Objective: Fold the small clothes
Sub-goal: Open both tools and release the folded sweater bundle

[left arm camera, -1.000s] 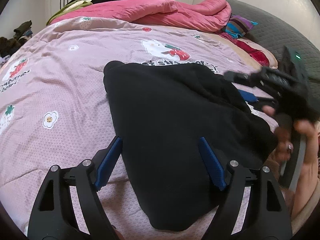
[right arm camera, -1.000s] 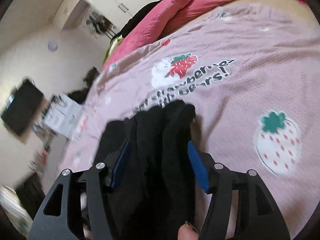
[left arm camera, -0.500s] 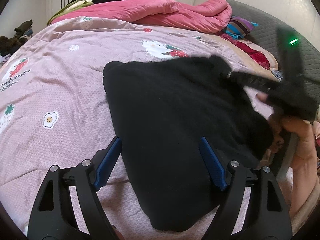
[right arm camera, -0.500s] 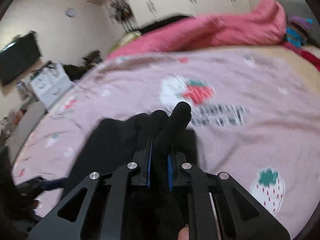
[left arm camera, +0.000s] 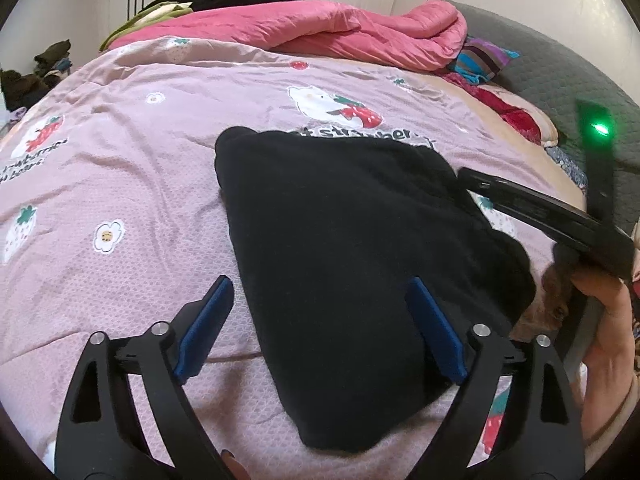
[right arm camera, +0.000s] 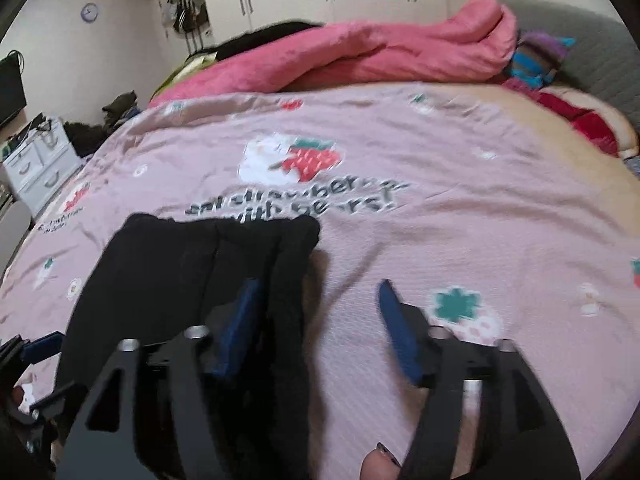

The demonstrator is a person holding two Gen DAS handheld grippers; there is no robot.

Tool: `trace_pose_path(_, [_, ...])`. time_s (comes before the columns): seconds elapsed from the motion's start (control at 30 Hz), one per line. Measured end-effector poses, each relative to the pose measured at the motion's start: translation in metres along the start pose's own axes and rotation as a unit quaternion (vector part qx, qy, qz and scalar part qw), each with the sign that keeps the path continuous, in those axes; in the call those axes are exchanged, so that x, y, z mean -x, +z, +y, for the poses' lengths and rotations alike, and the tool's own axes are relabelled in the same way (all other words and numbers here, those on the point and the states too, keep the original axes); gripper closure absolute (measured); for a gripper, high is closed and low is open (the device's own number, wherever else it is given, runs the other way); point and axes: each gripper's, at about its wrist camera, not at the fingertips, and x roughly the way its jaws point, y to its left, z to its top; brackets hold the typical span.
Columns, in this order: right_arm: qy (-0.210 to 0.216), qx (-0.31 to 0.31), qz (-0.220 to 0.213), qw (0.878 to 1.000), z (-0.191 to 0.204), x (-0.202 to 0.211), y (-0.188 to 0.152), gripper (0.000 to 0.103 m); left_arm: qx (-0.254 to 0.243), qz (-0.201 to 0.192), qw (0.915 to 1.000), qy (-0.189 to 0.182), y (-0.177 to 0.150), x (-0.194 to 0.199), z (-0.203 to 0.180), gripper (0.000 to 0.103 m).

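Observation:
A black garment (left arm camera: 340,240) lies folded on the pink strawberry-print bedspread (left arm camera: 120,168). My left gripper (left arm camera: 320,282) hovers over its near end, jaws opening. One blue pad is over the bedspread and the other over the cloth, and neither presses on it. In the right wrist view the garment (right arm camera: 180,272) fills the lower left, its folded edge stacked in layers. My right gripper (right arm camera: 318,286) stands at that edge with its jaws opening wide. The edge lies just inside the left pad, loose. From the left wrist view the right gripper (left arm camera: 468,176) reaches in from the right, held by a hand (left arm camera: 608,320).
A rumpled pink quilt (left arm camera: 340,32) runs along the far side of the bed, with a striped pillow (left arm camera: 484,58) and a grey headboard (left arm camera: 560,80) at the right. White wardrobes stand behind. A white drawer unit (right arm camera: 40,164) and heaped clothes are on the floor at left.
Half a second ago the right gripper was shut on the garment's edge. It has let go, spread its jaws and rolled level. The fold now lies flat. The left jaws stand a little wider.

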Motion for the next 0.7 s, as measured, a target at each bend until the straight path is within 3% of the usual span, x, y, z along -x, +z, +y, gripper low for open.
trace_pose_path(0.07, [0.004, -0.009, -0.029, 1.0, -0.003, 0.028, -0.004, 0.018, 0.003, -0.006, 1.0, -0.003, 0.0, 0.007, 0.0, 0.015])
trace_pose_path(0.1, [0.002, -0.014, -0.038, 0.999, -0.004, 0.039, -0.006, 0.008, 0.002, -0.011, 0.9999, -0.002, -0.001, 0.012, -0.001, 0.01])
trace_pose_path(0.13, [0.0, -0.019, -0.049, 0.999, -0.005, 0.05, -0.008, 0.007, 0.002, -0.017, 0.9999, 0.0, -0.001, 0.017, -0.003, 0.009])
trace_pose_path(0.37, [0.013, -0.033, -0.098, 0.995, -0.002, 0.118, -0.05, 0.005, -0.009, -0.043, 0.999, 0.007, -0.017, 0.052, -0.009, 0.009])
trace_pose_path(0.7, [-0.01, -0.008, -0.098, 0.995, 0.031, 0.16, -0.111, 0.004, -0.014, -0.056, 0.998, 0.024, -0.069, 0.086, -0.01, 0.009])
